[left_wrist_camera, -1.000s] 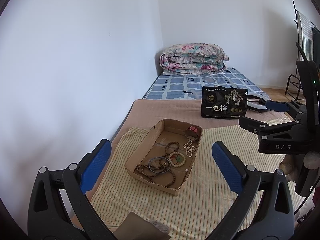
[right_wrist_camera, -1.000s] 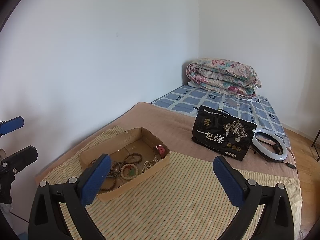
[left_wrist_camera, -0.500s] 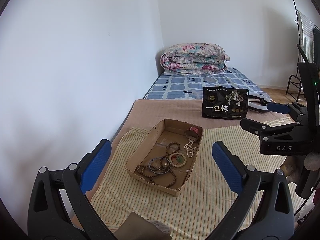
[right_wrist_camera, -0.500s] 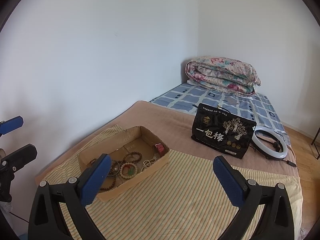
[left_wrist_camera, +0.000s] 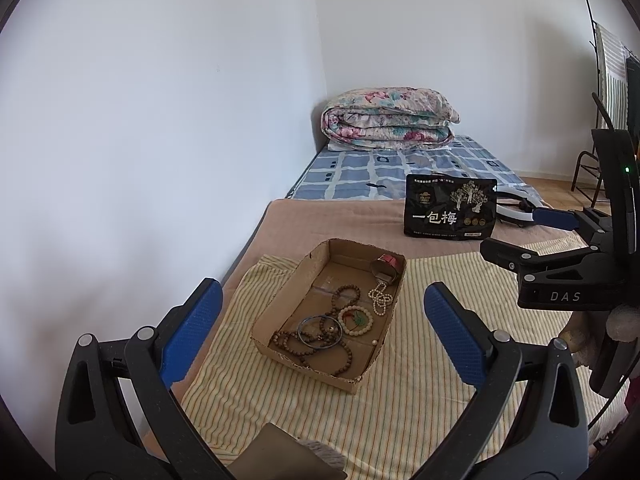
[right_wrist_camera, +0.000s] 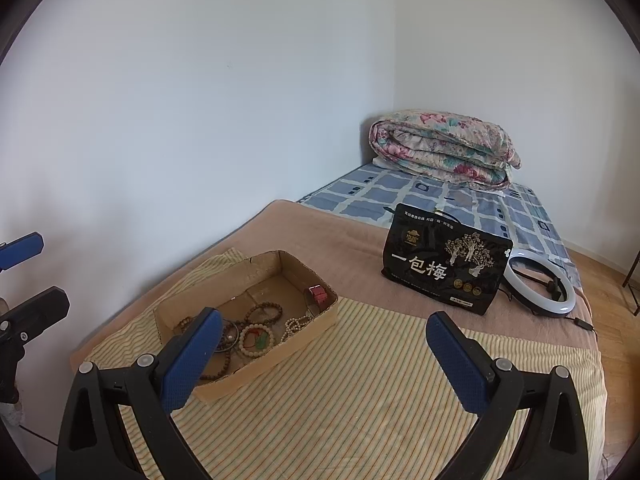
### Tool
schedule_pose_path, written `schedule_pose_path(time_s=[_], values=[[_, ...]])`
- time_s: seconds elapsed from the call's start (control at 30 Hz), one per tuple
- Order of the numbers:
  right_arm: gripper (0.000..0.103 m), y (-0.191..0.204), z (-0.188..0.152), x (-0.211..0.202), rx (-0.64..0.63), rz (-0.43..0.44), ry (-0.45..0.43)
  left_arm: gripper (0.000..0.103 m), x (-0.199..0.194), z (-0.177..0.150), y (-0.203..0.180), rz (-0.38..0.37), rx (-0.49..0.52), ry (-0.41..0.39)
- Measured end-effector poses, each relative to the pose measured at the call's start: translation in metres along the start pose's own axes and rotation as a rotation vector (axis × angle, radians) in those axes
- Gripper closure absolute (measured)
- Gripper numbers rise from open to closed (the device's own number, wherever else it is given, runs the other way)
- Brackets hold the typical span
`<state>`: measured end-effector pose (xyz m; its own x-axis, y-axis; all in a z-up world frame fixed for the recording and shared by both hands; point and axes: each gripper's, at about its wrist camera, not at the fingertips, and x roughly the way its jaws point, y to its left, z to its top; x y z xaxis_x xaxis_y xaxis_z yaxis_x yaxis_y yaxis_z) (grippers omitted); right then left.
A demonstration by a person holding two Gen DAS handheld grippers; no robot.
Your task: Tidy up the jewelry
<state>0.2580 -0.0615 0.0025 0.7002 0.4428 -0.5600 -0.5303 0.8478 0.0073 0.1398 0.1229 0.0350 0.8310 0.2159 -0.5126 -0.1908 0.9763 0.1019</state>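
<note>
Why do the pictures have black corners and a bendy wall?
Both wrist views use fisheye lenses: the round image leaves dark corners, and straight wall edges bow. Left wrist view: daylight is soft, the box is sharp. Right wrist view: the ring light looks bright, no glare.

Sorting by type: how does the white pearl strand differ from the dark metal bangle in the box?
The white pearl strand is pale, beaded and bunched loosely by the far wall; the dark metal bangle is a smooth, rigid open circle nearer the front. The bangle overlaps brown beads; the strand lies apart. Both lie in the cardboard box.
</note>
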Motion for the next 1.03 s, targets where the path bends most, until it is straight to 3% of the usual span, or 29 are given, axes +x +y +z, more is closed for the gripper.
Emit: schedule_pose_path(time_s=[1.03], values=[[0.0,-0.0077,-0.006,0.0029,0.015,-0.004,0.009,0.001,-0.0022,-0.0013,-0.0017,0.008,0.001,-0.007]])
